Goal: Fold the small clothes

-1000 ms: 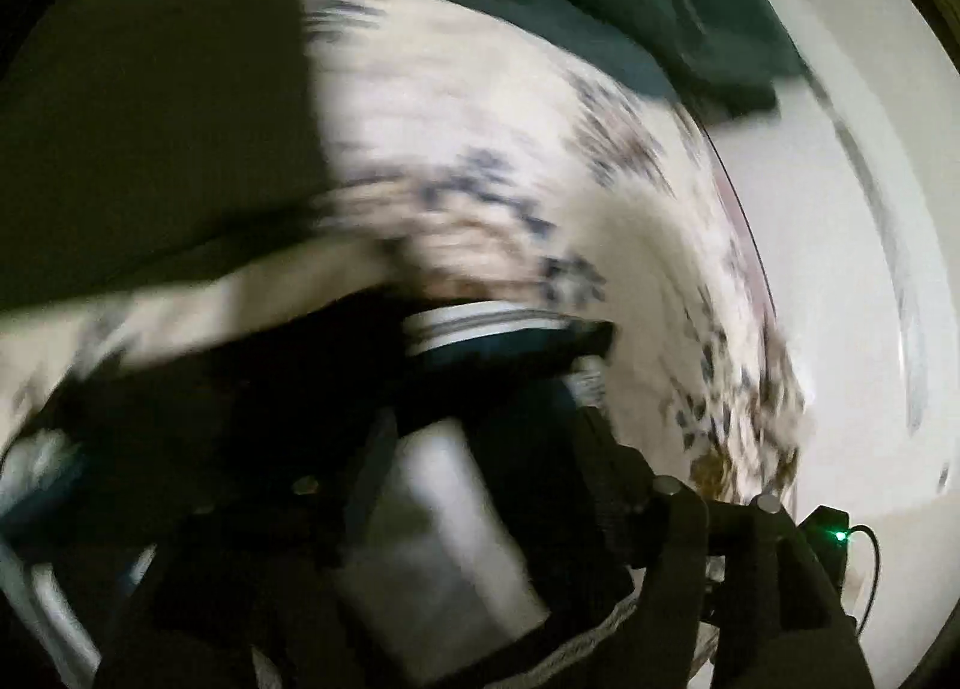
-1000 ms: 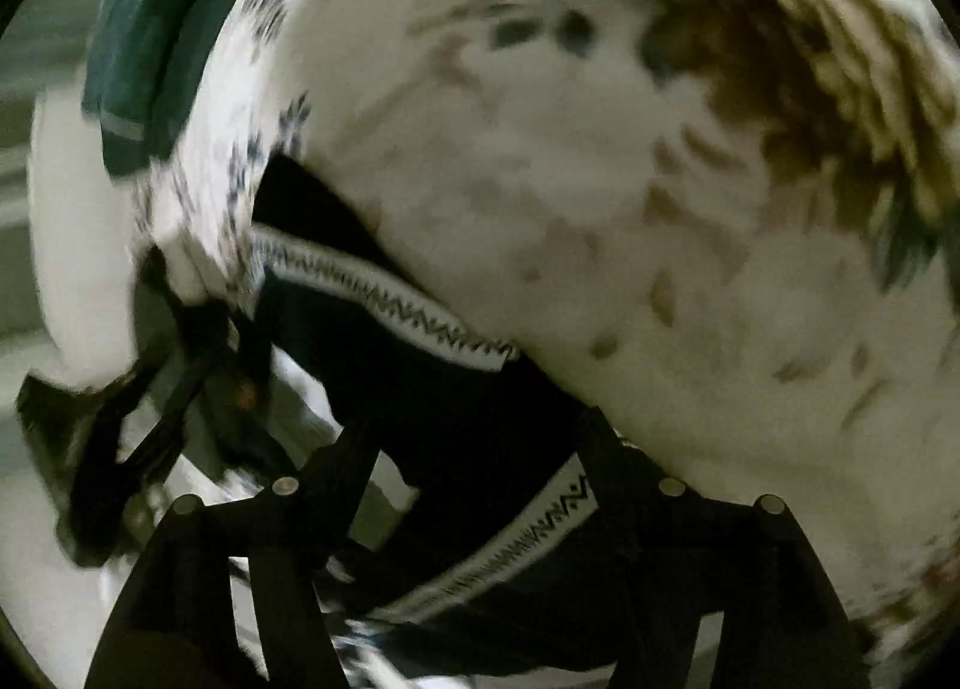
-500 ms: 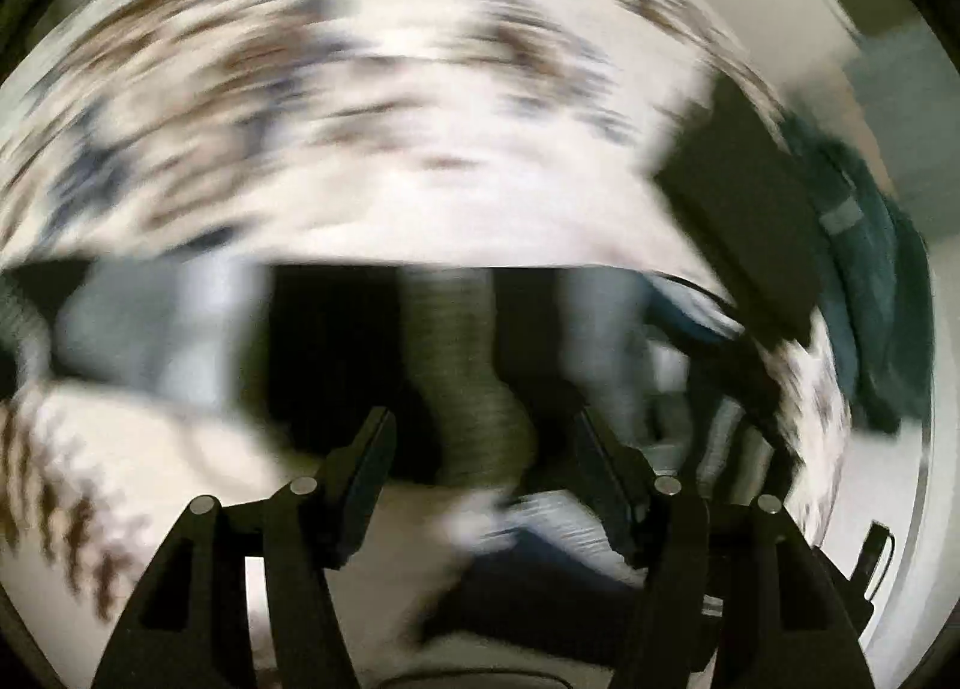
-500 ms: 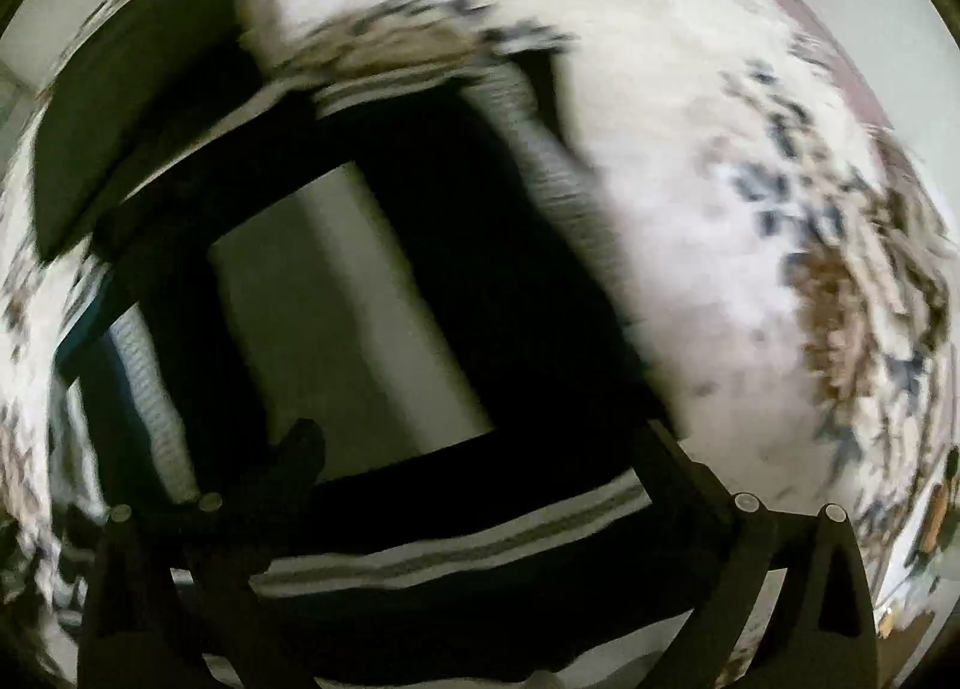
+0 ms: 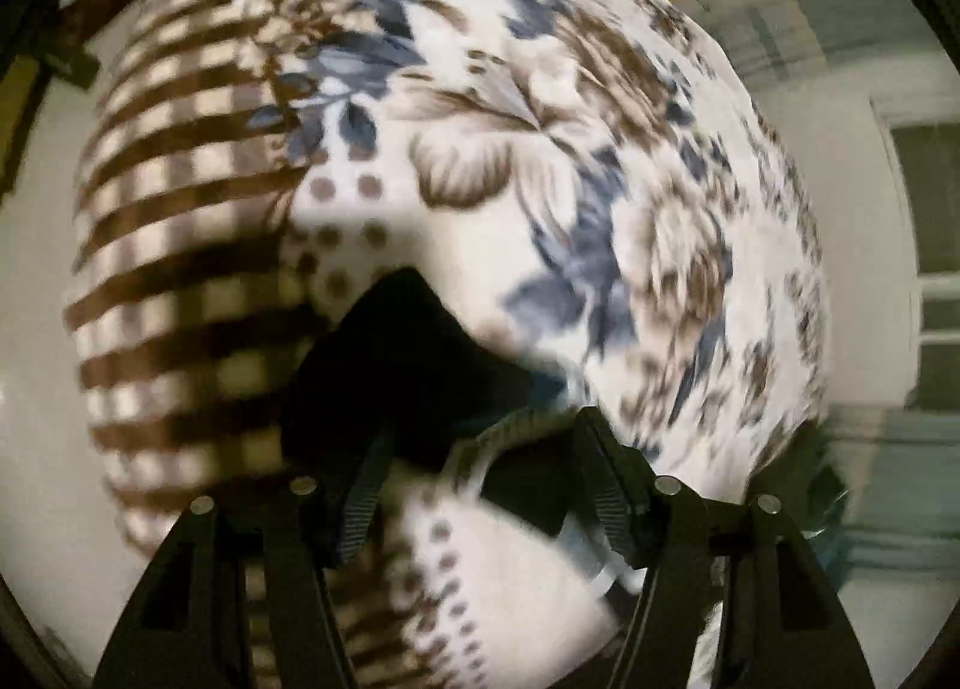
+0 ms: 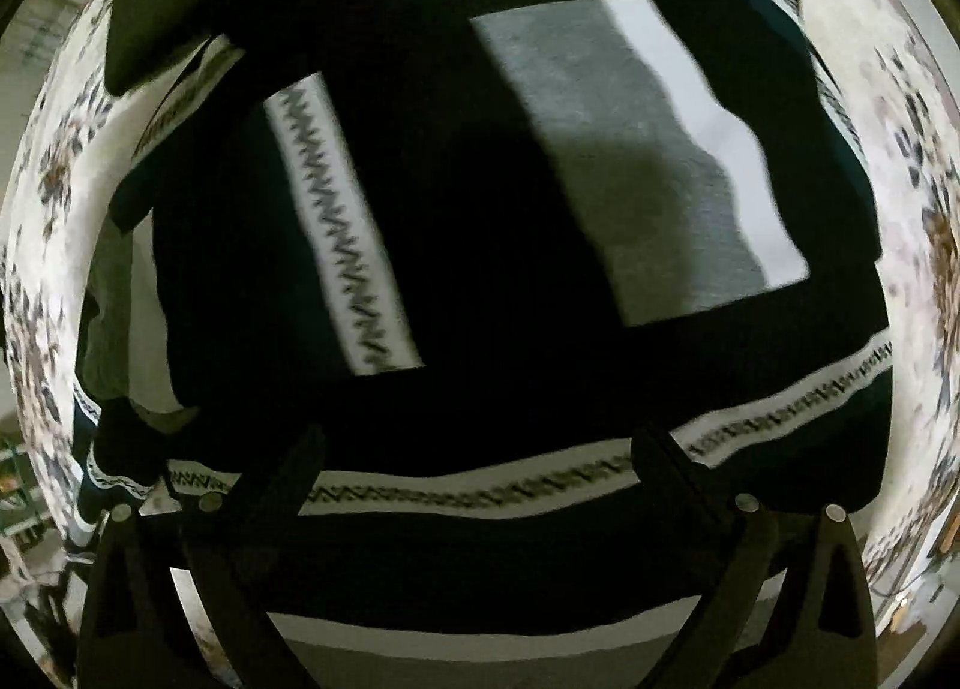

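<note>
A floral bedspread (image 5: 600,149) is seen all around, with a checked brown patch at the left in the left wrist view. A bunched bit of the dark garment (image 5: 408,377) is pinched in the left gripper (image 5: 474,467), jaws about half apart. Only the right view shows the garment (image 6: 480,269) spread flat, zigzag bands (image 6: 342,227) included, plus a folded dark piece (image 6: 180,17) beside it. The right gripper (image 6: 480,449) is held wide over it, having just opened, nothing gripped.
</note>
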Action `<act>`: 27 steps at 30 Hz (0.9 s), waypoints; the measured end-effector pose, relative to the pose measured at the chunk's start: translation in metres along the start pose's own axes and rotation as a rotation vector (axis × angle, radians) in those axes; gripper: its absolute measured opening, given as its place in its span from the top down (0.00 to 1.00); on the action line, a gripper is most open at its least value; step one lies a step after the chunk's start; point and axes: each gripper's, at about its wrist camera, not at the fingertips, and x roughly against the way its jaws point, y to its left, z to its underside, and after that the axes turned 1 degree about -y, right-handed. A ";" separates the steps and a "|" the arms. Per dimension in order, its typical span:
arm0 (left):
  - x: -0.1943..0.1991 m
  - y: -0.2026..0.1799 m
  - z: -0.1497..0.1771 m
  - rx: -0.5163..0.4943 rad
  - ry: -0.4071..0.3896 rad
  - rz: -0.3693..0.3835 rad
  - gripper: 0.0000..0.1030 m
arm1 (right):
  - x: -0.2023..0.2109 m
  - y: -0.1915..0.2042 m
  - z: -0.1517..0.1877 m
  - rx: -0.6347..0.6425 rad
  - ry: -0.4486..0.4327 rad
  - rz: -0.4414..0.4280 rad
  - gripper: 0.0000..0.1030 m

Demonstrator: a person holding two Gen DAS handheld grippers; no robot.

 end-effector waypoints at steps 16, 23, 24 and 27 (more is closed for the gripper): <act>0.035 0.007 -0.081 -0.006 -0.156 -0.001 0.57 | -0.009 0.014 0.025 0.005 0.029 0.001 0.00; -0.024 -0.020 -0.075 -0.087 -0.056 0.088 0.48 | -0.017 0.013 0.020 0.003 0.046 0.003 0.00; -0.039 -0.030 -0.077 -0.116 -0.029 0.087 0.48 | -0.018 0.014 0.019 0.003 0.048 0.003 0.00; -0.052 -0.051 -0.070 -0.220 -0.023 0.027 0.62 | -0.021 0.017 0.005 0.009 0.047 0.007 0.00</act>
